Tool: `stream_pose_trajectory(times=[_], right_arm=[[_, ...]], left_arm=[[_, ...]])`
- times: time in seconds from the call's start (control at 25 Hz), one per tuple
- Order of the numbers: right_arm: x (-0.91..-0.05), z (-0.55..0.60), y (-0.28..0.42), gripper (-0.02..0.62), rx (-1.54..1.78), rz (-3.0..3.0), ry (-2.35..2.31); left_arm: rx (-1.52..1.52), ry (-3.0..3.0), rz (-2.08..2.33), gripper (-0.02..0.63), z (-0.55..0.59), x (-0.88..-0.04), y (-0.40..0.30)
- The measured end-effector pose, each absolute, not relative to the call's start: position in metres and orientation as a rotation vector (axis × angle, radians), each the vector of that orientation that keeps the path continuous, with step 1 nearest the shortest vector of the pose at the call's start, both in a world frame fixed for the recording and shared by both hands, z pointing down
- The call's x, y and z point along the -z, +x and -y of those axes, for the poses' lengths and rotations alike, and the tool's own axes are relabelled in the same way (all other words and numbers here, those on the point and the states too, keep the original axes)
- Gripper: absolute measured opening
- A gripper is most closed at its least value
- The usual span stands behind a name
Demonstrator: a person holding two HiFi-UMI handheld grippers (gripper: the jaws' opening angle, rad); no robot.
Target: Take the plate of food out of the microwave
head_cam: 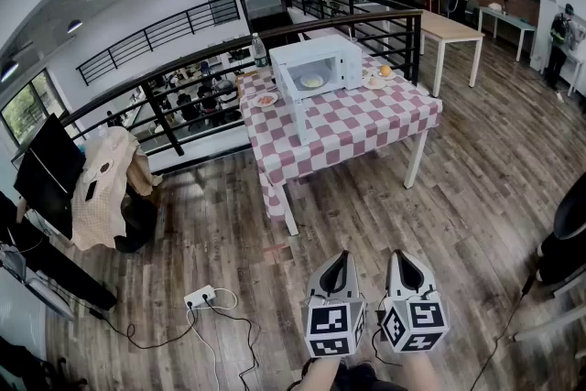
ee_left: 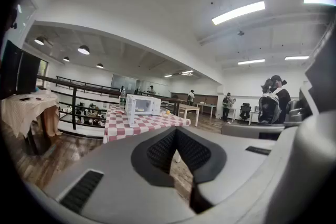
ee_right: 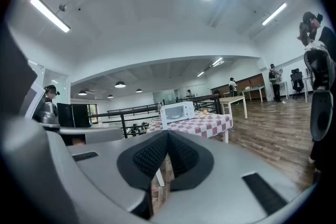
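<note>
We stand well apart from the microwave, which sits on the checked table in the upper middle of the head view, so we judge the step in hand to be the approach, with nothing of the task yet done. The plate of food lies inside the oven, and its cavity shows clear and bright. The door appears to be swung open on the frame's left side, though at this range we cannot be sure. At the bottom of the head view the left gripper and the right gripper are held side by side, nearly level. In each gripper view the ribbed pads meet with nothing between them, so both are closed and empty. To do this well we should walk straight up the bare wooden floor toward the near edge of the table. That line keeps us away from the power strip and its cables at the lower left of the frame. We should spread the jaws before we reach the oven's mouth, not inside it, where there is probably little room. A second small plate lies on the cloth just left of the oven, and we must not take it for the target. We expect the plate's rim to be thin and smooth, so a firm bite on its near edge and a level draw outward should keep the food from sliding.
</note>
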State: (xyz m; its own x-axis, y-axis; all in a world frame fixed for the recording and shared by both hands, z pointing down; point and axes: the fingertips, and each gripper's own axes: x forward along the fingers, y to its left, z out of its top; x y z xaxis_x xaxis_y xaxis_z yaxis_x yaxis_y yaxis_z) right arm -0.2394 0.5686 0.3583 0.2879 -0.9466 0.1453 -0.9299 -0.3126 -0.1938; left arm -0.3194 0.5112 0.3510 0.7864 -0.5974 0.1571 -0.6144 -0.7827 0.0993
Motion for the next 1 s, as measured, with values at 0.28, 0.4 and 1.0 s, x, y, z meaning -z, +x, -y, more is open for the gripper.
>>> stream_pose_trajectory(times=[0.28, 0.4, 1.0], right_arm=[[-0.352, -0.567, -0.237, -0.009, 0.323, -1.782, -2.467], [-0.351, -0.568, -0.237, -0.009, 0.322, -1.787, -2.464], [-0.361, -0.572, -0.213, -0.009, 0.347, -1.789, -2.399]], left_arm=[[-0.162, 2.836, 0.967, 0.015, -0.508, -0.349, -0.319], [-0.155, 2.838, 0.968, 0.015, -0.509, -0.347, -0.318], [-0.164, 2.827, 0.995, 0.015, -0.515, -0.359, -0.299]])
